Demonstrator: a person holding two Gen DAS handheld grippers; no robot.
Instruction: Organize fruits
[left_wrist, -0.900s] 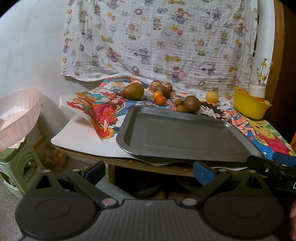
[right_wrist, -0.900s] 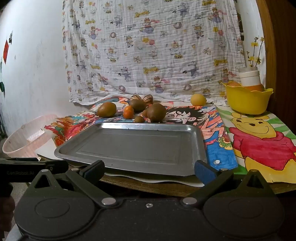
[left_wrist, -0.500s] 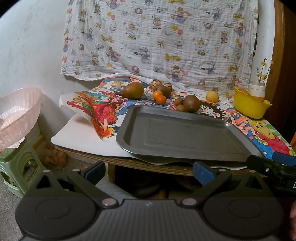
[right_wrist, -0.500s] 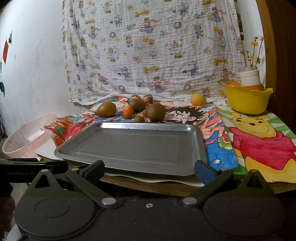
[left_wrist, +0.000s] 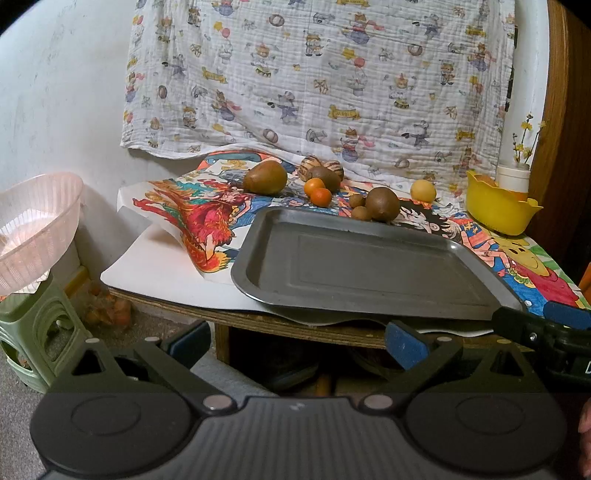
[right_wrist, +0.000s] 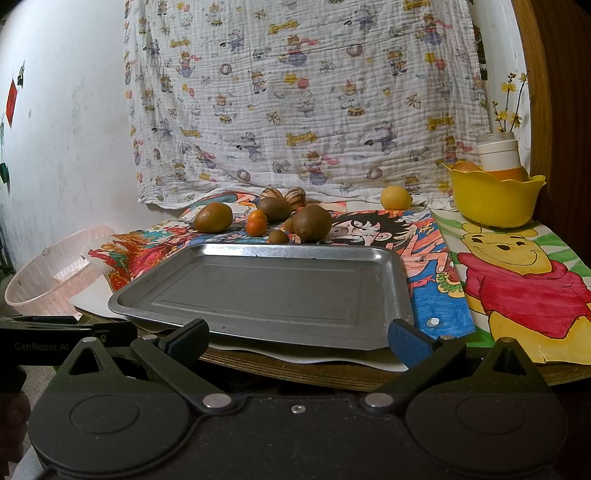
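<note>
1. Nothing has shifted in the last second: my left tongs (left_wrist: 297, 341) and right tongs (right_wrist: 299, 338) stay wide and empty, short of the desk (right_wrist: 295, 363), so sorting hasn't begun.
2. Fruits (right_wrist: 312, 223) sit behind the empty tray (right_wrist: 266, 291).
3. Only the left view shows the green stool (left_wrist: 33, 332).

A wooden worktop (right_wrist: 295, 363) carries white paper (left_wrist: 159, 266) and bright cartoon drawings (right_wrist: 517, 280). A grey metal tray (right_wrist: 269, 295) lies at its near middle. At the tray's 12 o'clock sit brown fruits (right_wrist: 312, 222) and small oranges (right_wrist: 256, 222); a yellow fruit (right_wrist: 396, 198) and a yellow bowl (right_wrist: 493, 201) stand toward 2 o'clock.
</note>
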